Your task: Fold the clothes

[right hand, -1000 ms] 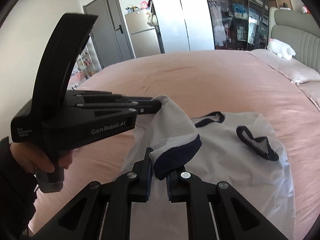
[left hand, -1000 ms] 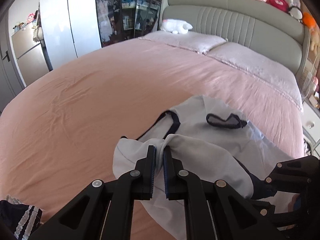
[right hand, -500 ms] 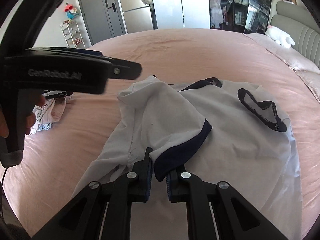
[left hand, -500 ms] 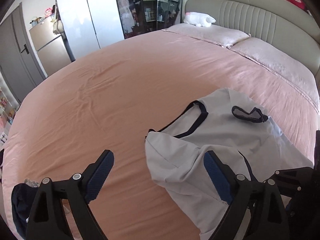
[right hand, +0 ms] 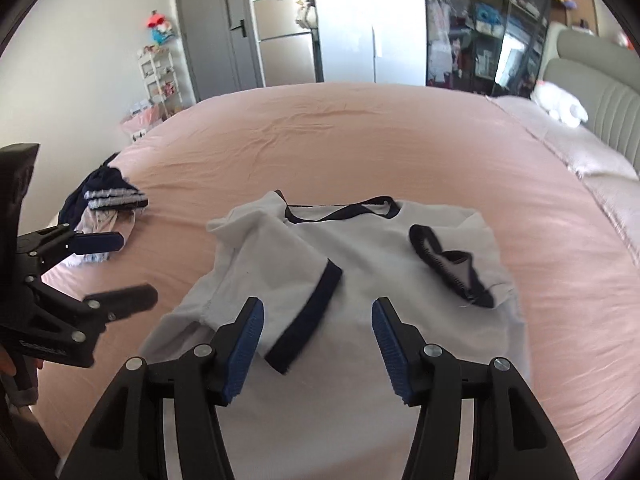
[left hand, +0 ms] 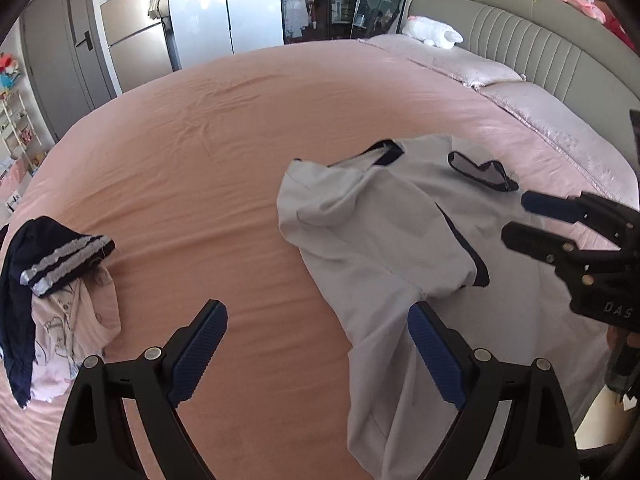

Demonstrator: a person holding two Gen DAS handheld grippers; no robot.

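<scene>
we've let the sleeve (right hand: 280, 276) drop folded over the shirt (right hand: 384, 264) on the bed (right hand: 360, 140); left gripper (left hand: 316, 356) released wide, right gripper (right hand: 316, 344) opening with the cuff between its fingers. next we grab the opposite sleeve beyond the right fingers

white tee (right hand: 360, 280) w/ navy trim, flat on pink bed (right hand: 360, 140), left sleeve folded across chest.
</scene>
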